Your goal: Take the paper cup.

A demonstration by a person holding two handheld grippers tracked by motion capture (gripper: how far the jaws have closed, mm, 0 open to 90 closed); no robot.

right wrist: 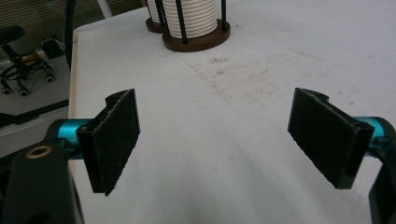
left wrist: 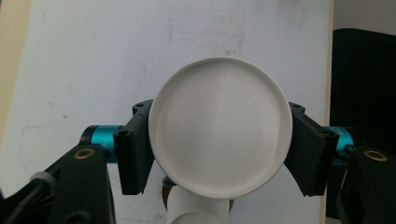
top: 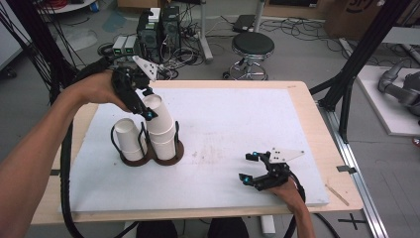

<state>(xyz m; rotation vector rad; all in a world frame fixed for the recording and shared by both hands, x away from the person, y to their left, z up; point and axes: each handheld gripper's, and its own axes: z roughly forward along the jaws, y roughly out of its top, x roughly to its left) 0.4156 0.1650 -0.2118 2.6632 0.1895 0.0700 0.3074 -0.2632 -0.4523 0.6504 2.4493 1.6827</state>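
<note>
Your left gripper: black body, teal collars behind flat black pads, brass-ringed screw holes, grey three-cornered plate on top, thick black cable trailing off. Your right gripper: the same build, with textured pads. Your forearms are bare, no sleeves.
</note>
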